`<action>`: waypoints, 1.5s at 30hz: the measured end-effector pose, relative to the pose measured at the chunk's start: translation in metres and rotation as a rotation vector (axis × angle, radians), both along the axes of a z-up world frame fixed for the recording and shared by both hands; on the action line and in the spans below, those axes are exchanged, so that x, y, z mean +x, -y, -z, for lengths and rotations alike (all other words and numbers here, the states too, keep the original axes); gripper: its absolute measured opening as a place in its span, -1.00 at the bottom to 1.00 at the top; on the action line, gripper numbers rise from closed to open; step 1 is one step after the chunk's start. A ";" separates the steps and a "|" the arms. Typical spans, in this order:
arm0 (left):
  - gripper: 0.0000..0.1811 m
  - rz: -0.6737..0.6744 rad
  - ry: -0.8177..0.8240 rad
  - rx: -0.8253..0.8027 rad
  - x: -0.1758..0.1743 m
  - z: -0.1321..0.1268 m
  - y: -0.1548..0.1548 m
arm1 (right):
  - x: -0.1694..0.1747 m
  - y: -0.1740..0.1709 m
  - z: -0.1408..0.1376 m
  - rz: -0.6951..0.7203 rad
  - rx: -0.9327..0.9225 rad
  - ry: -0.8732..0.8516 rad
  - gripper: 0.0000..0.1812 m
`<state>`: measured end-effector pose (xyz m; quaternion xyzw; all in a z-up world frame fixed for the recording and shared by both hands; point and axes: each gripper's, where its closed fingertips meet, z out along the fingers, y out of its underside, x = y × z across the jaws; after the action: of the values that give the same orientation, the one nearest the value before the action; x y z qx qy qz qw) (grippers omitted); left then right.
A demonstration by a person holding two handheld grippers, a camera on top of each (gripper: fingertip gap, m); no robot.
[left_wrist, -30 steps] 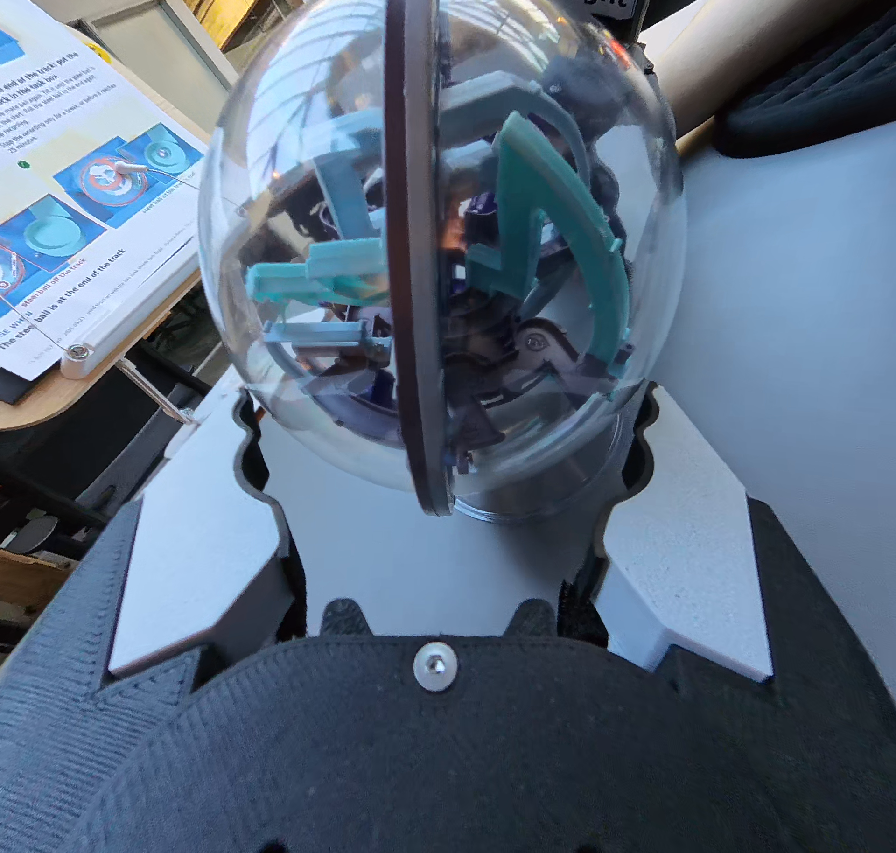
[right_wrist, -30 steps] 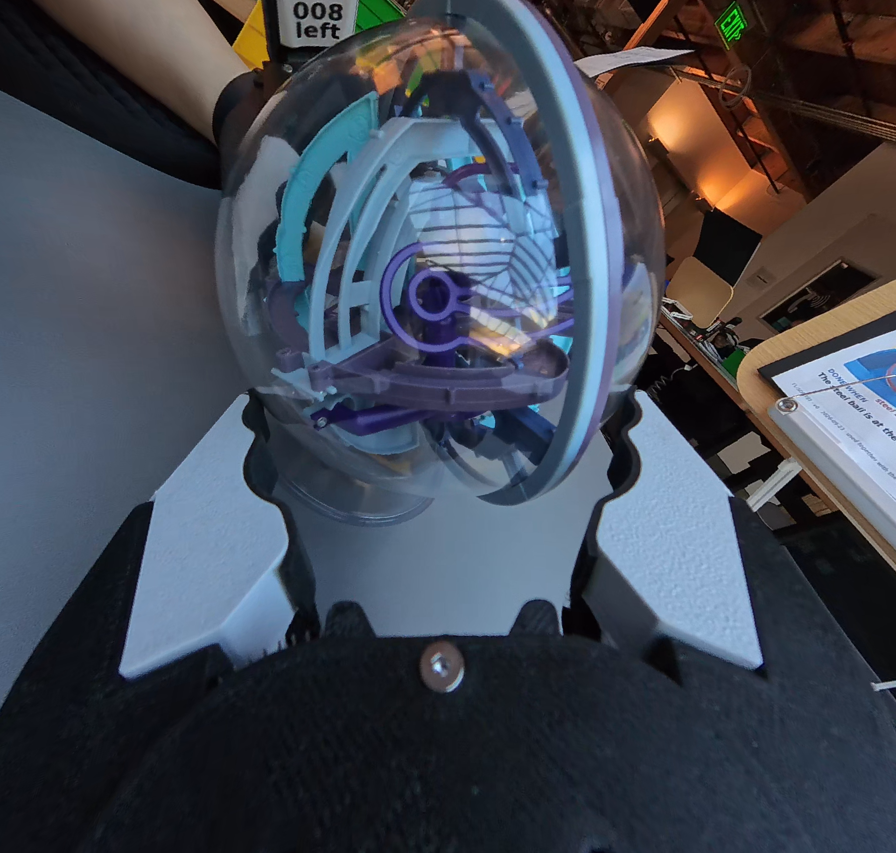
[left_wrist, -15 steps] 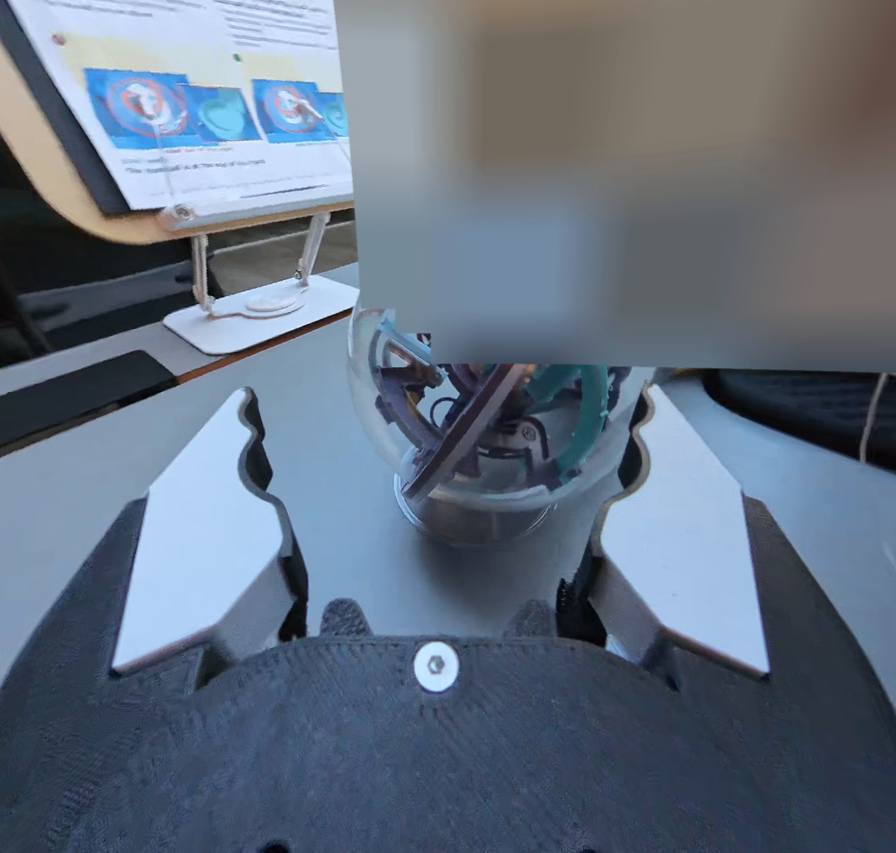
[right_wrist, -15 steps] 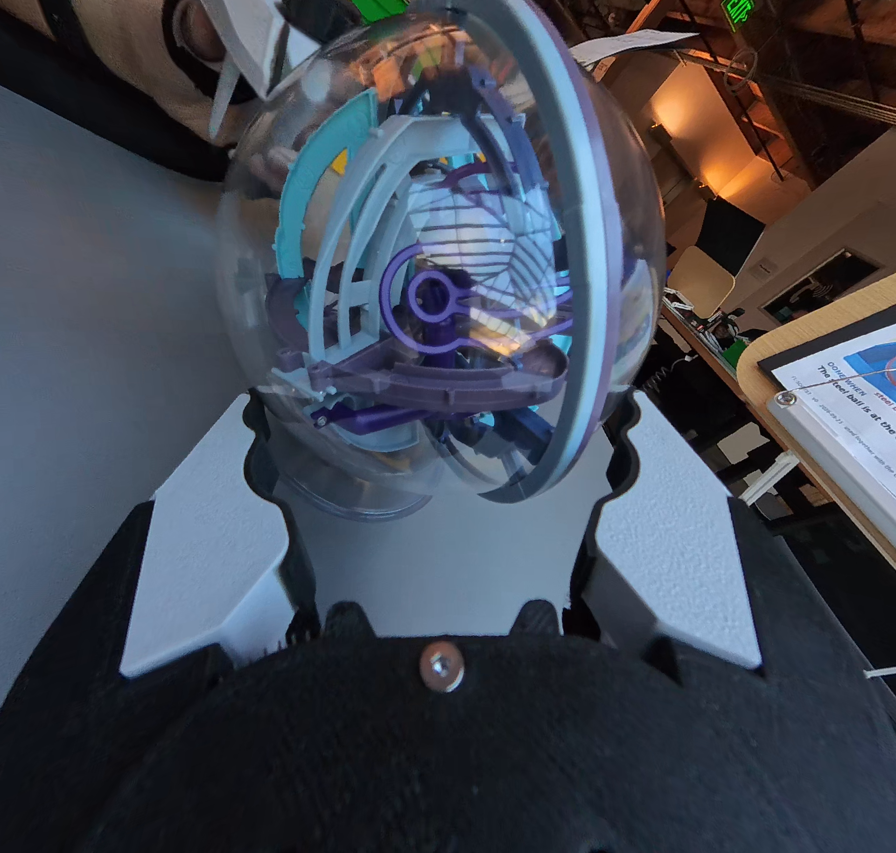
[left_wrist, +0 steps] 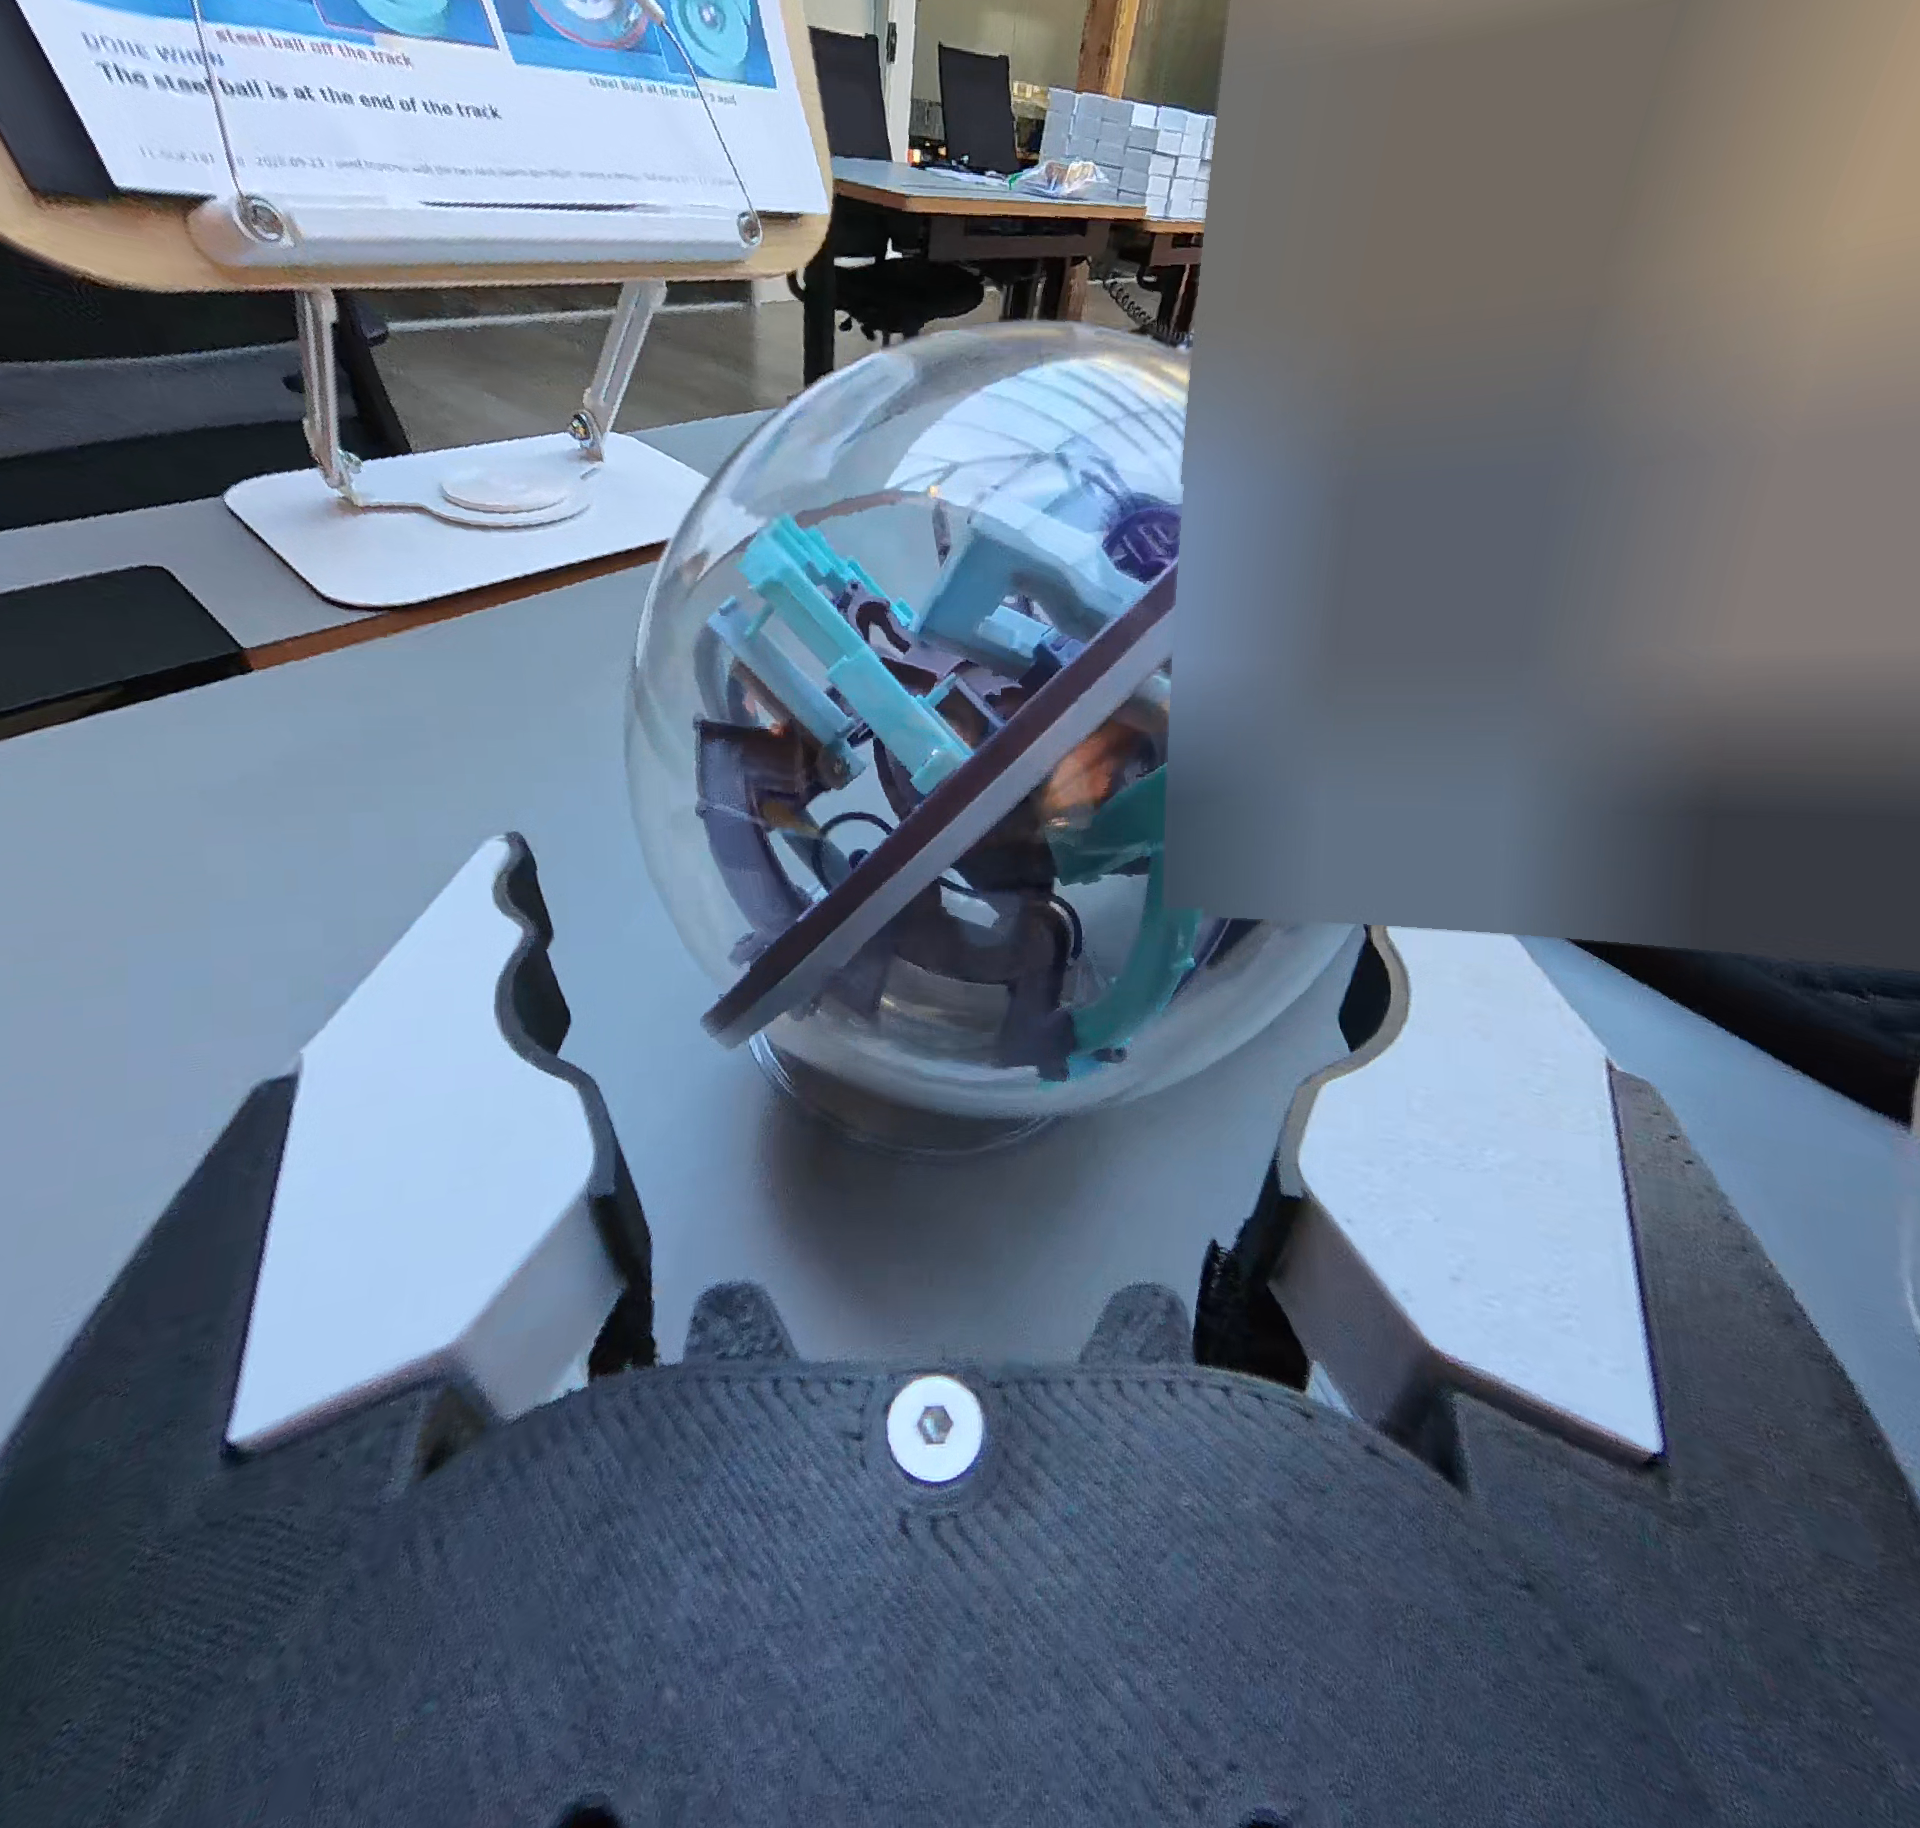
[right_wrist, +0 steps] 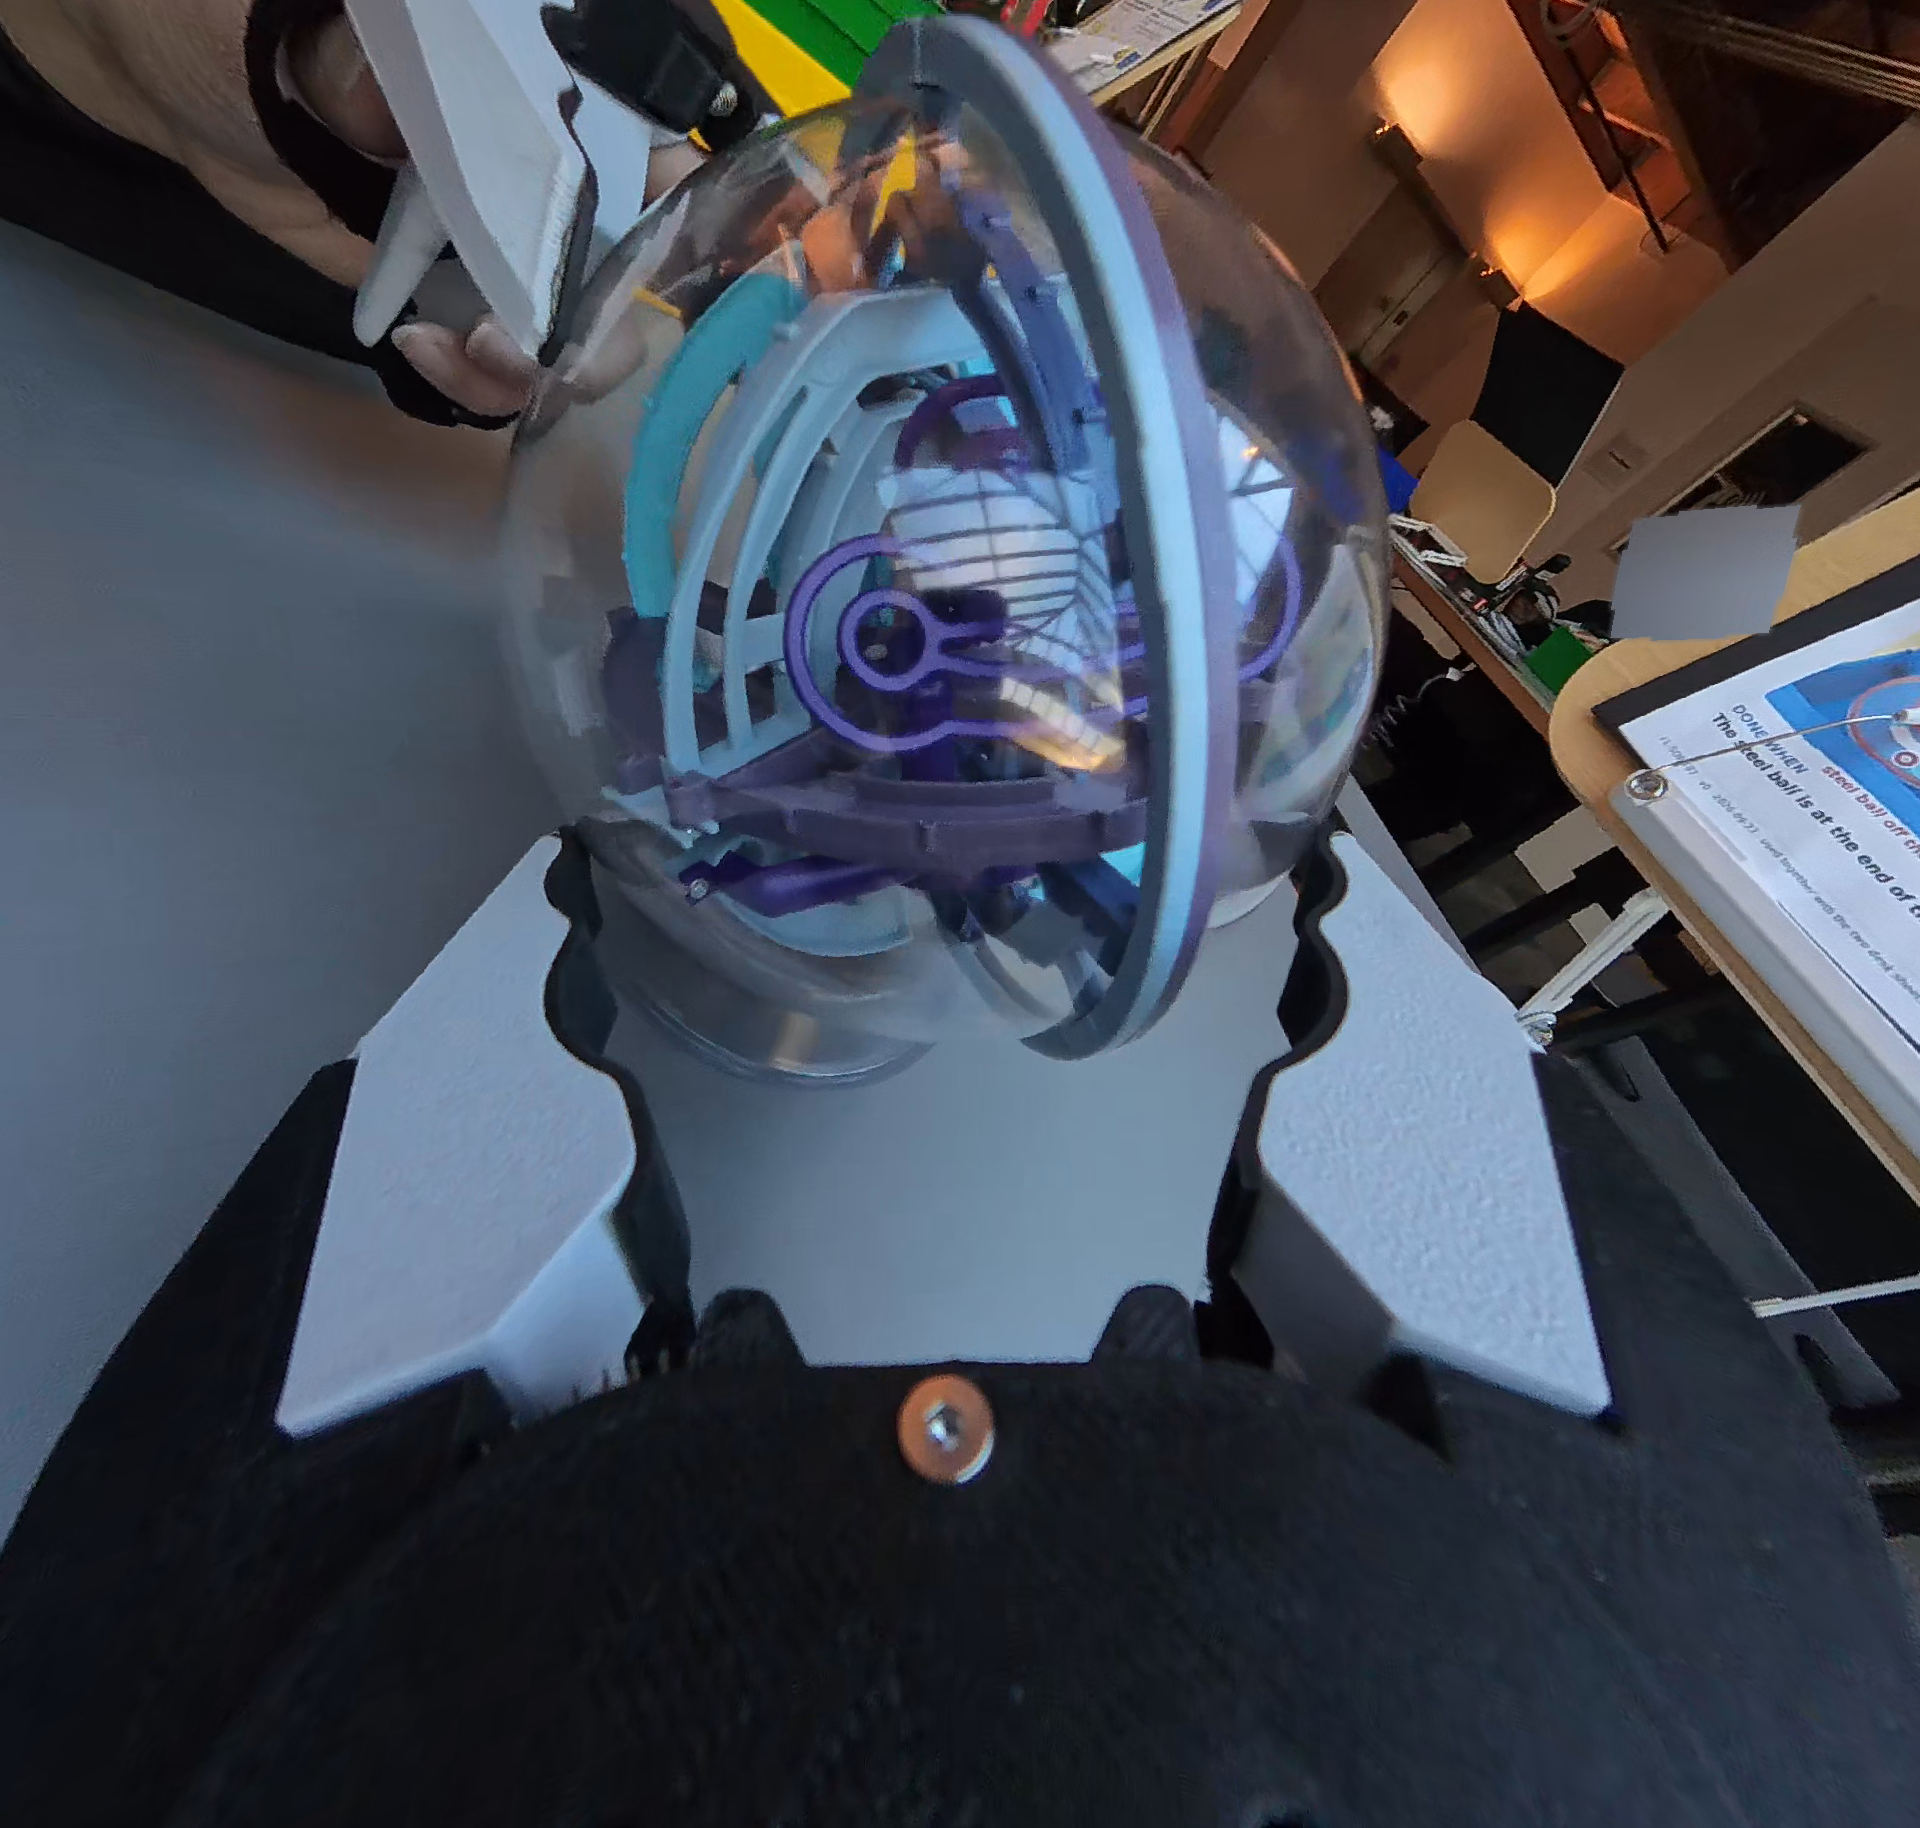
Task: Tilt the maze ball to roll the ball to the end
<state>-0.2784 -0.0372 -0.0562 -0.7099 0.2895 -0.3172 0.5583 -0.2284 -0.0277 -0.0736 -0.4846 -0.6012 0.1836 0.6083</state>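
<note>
The maze ball (left_wrist: pixel 935 739) is a clear sphere with teal, light blue and purple tracks and a dark ring around it. It rests on a clear ring stand (left_wrist: pixel 914 1103) on the grey table (left_wrist: pixel 260 843). My left gripper (left_wrist: pixel 945 905) is open, with the ball just ahead between its fingertips; its left finger stands clear of the ball. My right gripper (right_wrist: pixel 940 843) is shut on the maze ball (right_wrist: pixel 935 583), its fingertips against the lower sides. The left gripper's white finger (right_wrist: pixel 468 147) shows beyond the ball. I cannot make out the small steel ball.
A tilted document stand with an instruction sheet (left_wrist: pixel 436 64) and a white base (left_wrist: pixel 468 521) stands behind the ball; it also shows in the right wrist view (right_wrist: pixel 1818 843). A black pad (left_wrist: pixel 94 625) lies at the far left. Desks and chairs stand behind.
My left gripper let go of the ball, drew back and levelled out, and has since come closer to it. My right gripper has kept its hold, and the ball has barely moved.
</note>
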 end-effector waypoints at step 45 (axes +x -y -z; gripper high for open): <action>0.43 -0.052 0.131 -0.075 -0.025 -0.003 0.005 | 0.010 0.011 0.005 -0.134 -0.228 0.095 0.59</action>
<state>-0.3030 -0.0426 -0.0530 -0.7151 0.2218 -0.3592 0.5571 -0.2181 -0.0384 -0.0787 -0.5175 -0.6354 0.2680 0.5065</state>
